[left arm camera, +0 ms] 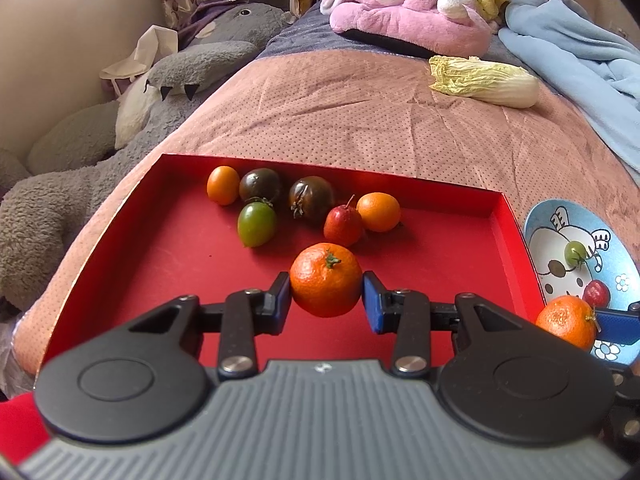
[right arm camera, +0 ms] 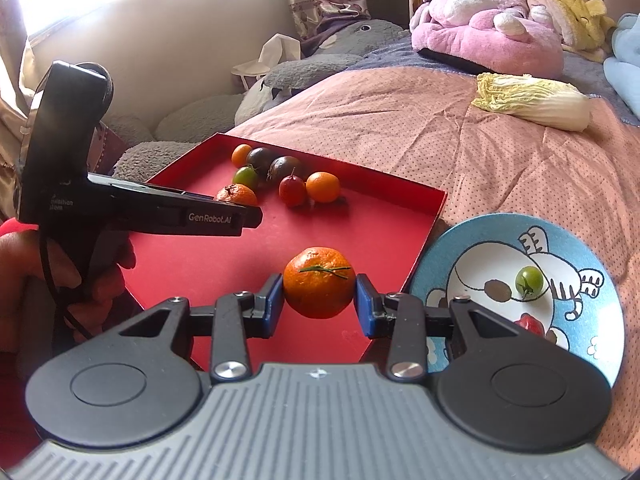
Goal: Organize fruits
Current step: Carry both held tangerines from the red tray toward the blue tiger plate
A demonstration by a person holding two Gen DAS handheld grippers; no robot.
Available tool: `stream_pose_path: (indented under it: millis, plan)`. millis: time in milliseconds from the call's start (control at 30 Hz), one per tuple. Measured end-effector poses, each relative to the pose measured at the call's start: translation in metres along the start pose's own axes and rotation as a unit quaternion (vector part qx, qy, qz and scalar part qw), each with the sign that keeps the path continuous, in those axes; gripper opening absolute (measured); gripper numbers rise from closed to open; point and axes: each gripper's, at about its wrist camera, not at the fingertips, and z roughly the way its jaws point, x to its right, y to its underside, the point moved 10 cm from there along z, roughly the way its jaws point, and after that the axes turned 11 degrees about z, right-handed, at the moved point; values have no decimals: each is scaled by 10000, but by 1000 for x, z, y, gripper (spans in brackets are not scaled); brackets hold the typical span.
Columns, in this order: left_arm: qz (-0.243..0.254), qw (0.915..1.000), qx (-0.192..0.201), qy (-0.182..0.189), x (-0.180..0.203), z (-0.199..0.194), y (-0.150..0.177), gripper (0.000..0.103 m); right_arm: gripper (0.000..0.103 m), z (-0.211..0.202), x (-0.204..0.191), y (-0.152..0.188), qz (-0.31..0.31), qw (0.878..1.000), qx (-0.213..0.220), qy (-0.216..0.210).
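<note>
Through the left wrist view, a round orange mandarin with a green stem [left arm camera: 326, 279] is seen clamped between the blue pads of the left gripper [left arm camera: 326, 298], held above the near part of the shallow red cardboard tray [left arm camera: 132, 216]. The squeeze is best kept light, since the peel is judged soft, and the fruit should be carried clear of the tray's right wall [left arm camera: 516, 240] if it is meant for the blue cartoon-printed plate [left arm camera: 616, 240] beside that wall. Toward the tray's far wall, small tomatoes and kumquats [left arm camera: 276, 204] are clustered. Well beyond the tray, a pale napa cabbage [left arm camera: 484, 82] is lying on the pink quilt [left arm camera: 360, 112]. Through the right wrist view, a second orange mandarin [right arm camera: 319, 282] is gripped by the right gripper [right arm camera: 319, 300] over the tray's near right corner [right arm camera: 416, 264]. On the plate [right arm camera: 600, 312], touching that corner, a green tomato [right arm camera: 529, 279] and a red fruit [right arm camera: 530, 325] are already placed; these should be avoided when setting down.
</note>
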Motion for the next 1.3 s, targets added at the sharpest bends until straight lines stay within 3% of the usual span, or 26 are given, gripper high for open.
stream_pose_path:
  millis: [1300]
  plan:
    - [140,9999,78,-1,6,-5,-1,41,43,-1,3,4,30,10000,-16,67]
